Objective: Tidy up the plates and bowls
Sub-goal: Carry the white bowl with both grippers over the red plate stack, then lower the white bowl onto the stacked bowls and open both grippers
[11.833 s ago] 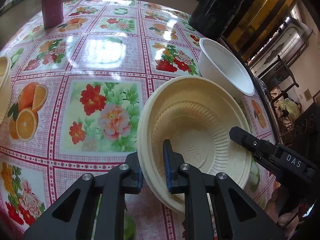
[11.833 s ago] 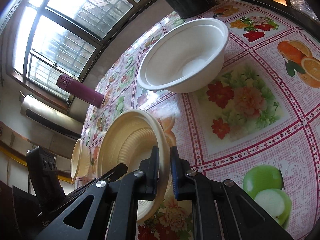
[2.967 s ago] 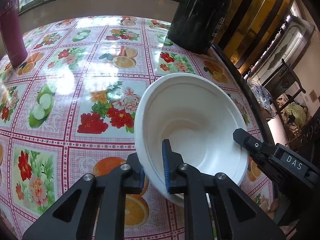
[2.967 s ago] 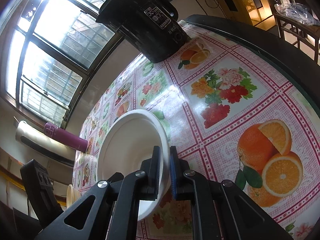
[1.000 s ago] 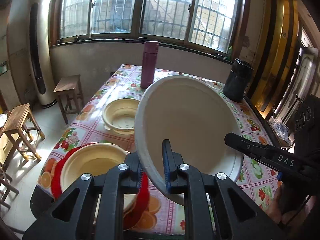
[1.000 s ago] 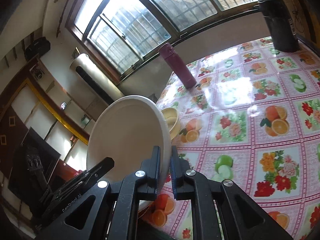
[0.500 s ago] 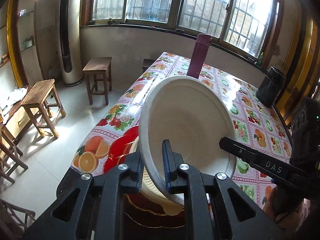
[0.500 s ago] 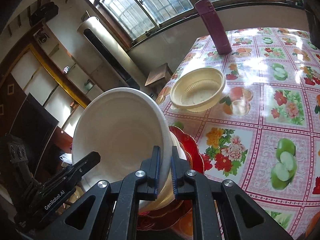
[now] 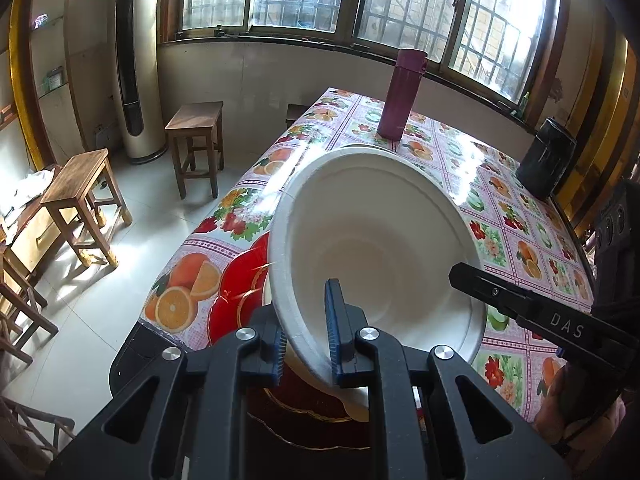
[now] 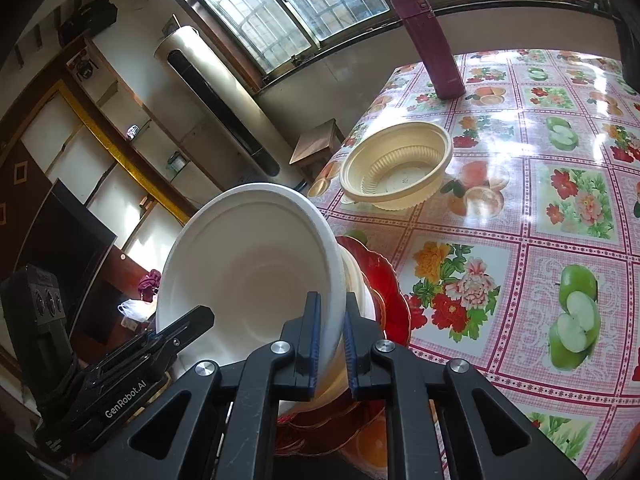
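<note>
Sunlit windows and a floral oilcloth frame the scene, with the desk (image 9: 496, 200) seen running away toward 1 o'clock in the left wrist view. A white bowl (image 9: 372, 248) is held tilted above the stack at the desk's near corner, its rim pinched on one side by the left claw (image 9: 306, 336) and on the opposite side by the right claw (image 10: 329, 332). Beneath it, a cream bowl (image 10: 358, 284) is seen resting on a red plate (image 10: 390, 292). The gathering is judged partly done: the white bowl is not yet nested, and another cream bowl (image 10: 396, 168) lies apart at 12 o'clock (probably the last piece to be fetched). A maroon flask (image 10: 428, 40) and a black canister (image 9: 546, 162) stand farther off, well clear of the stack. Wooden stools (image 9: 80, 204) are seen on the floor at 9 o'clock.
</note>
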`<state>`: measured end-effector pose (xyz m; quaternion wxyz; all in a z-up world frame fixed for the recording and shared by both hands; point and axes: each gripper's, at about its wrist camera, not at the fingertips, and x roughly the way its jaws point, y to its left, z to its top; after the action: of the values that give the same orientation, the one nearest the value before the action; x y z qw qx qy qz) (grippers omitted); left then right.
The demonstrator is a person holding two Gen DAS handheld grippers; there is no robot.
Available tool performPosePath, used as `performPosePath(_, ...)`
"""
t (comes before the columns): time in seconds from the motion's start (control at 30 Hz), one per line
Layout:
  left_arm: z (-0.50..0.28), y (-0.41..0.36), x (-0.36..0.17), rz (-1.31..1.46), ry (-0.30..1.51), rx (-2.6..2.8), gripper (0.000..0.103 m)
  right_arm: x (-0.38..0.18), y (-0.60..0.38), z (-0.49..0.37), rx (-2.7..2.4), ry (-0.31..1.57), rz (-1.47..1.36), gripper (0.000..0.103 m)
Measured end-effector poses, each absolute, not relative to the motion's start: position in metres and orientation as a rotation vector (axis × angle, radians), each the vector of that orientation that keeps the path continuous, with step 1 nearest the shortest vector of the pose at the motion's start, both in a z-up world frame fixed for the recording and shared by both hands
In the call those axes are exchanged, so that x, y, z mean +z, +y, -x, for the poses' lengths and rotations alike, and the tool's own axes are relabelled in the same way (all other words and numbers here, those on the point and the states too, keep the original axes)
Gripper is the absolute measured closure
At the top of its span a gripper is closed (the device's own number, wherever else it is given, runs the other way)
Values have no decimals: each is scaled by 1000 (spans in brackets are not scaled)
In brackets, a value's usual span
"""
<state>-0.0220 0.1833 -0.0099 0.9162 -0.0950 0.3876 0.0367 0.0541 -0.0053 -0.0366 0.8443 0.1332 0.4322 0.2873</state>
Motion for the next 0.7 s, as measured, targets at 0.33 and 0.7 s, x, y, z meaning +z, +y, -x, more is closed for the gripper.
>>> performPosePath(0.33,38,181,3,33,690,264,36,-45,-11,-56,599,913,-278,90)
performPosePath(0.7,47,167,24,70,580,192,24,-24,-47,-49,629,819,-331,68)
